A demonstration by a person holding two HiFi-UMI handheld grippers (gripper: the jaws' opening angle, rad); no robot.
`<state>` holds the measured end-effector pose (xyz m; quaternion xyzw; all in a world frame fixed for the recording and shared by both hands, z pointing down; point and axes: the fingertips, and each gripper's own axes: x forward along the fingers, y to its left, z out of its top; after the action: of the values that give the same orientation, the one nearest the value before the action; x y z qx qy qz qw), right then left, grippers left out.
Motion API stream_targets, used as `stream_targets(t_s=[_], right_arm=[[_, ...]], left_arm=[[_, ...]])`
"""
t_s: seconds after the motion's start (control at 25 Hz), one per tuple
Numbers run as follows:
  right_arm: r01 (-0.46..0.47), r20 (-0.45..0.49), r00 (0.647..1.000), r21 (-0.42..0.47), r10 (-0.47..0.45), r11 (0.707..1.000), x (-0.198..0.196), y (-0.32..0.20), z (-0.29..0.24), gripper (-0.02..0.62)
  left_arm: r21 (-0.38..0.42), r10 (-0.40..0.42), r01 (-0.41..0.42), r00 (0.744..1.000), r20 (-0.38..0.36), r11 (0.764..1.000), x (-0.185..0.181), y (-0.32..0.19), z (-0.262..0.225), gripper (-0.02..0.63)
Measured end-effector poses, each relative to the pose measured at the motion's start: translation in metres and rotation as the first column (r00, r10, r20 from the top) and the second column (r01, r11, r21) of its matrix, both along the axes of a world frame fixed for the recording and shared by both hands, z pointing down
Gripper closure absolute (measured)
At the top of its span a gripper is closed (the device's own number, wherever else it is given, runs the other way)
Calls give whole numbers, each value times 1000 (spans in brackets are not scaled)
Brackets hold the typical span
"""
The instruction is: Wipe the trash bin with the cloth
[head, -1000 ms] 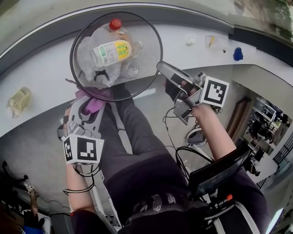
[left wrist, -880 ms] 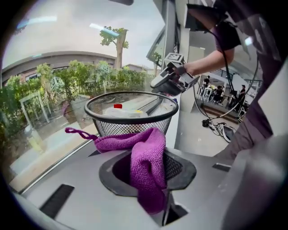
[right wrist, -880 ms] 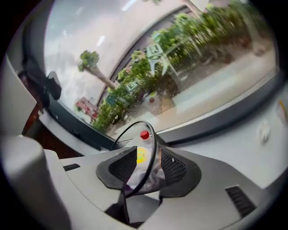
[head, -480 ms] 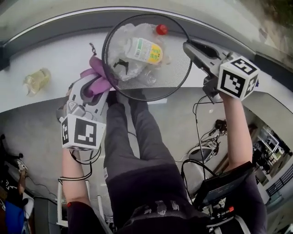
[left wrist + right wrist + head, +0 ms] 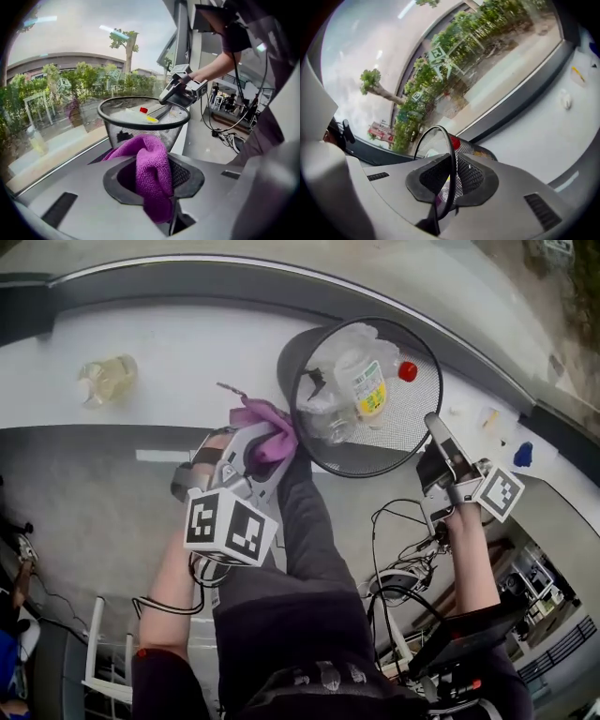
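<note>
A black mesh trash bin (image 5: pixel 319 351) stands on the white window ledge (image 5: pixel 169 343), holding a plastic bottle (image 5: pixel 364 385) with a red cap and clear wrappers. My left gripper (image 5: pixel 272 448) is shut on a purple cloth (image 5: pixel 264 420), which lies against the bin's near left wall. In the left gripper view the cloth (image 5: pixel 151 164) bulges up between the pads, the bin (image 5: pixel 143 123) just behind it. My right gripper (image 5: pixel 434 426) is at the bin's right rim, its jaws closing. In the right gripper view the rim wire (image 5: pixel 451 154) runs between the pads of that gripper (image 5: pixel 449 180), which press on the mesh.
A small yellowish bottle (image 5: pixel 106 379) lies on the ledge at the left. Small bits and a blue object (image 5: pixel 523 456) sit on the ledge at the right. Cables (image 5: pixel 403 554) trail on the floor beside the person's legs. A window runs along the ledge's far side.
The right gripper has swung from the bin's far right rim to its near right rim and closed on it. The left gripper with the cloth stays at the bin's left wall.
</note>
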<state>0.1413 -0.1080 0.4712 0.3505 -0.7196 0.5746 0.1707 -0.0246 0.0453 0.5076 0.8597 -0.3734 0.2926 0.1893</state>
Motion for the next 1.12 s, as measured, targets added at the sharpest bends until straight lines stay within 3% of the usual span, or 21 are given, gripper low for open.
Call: stream_targets(t_s=[0.2, 0.36, 0.44, 0.56, 0.64, 0.72, 0.8, 0.92, 1.04, 1.12], right_arm=[[-111, 78, 990, -119, 120, 987, 17, 35, 3, 557], [-92, 219, 964, -263, 152, 960, 1, 76, 3, 557], [-61, 253, 957, -312, 145, 948, -11, 97, 4, 555], [12, 238, 970, -269, 54, 963, -21, 106, 2, 552], [101, 183, 981, -173, -69, 980, -24, 99, -6, 525], [212, 89, 974, -35, -209, 977, -22, 77, -16, 473], [326, -18, 945, 111, -326, 939, -25, 44, -26, 462], [476, -128, 879, 261, -458, 840, -48, -2, -37, 462], [604, -172, 795, 294, -581, 740, -79, -24, -31, 462], [645, -181, 763, 268, -621, 715, -91, -28, -19, 463]], left_arm=[[-68, 94, -97, 995, -42, 993, 31, 21, 3, 495], [-108, 201, -207, 977, -70, 972, 60, 37, 4, 495], [-114, 197, -204, 978, -74, 972, 69, 39, 4, 495], [-143, 72, -88, 991, -113, 986, 55, 34, 5, 495], [-164, -16, -10, 988, -156, 986, 38, 27, 3, 495], [-167, -59, 33, 986, -154, 985, 21, 22, 3, 495], [-157, -90, 69, 987, -135, 985, 3, 18, 4, 495], [-139, -172, 156, 979, -106, 978, -29, 8, 5, 495], [-106, -261, 254, 964, -57, 961, -60, -6, 2, 495], [-74, -310, 308, 950, -27, 949, -79, -16, -1, 495]])
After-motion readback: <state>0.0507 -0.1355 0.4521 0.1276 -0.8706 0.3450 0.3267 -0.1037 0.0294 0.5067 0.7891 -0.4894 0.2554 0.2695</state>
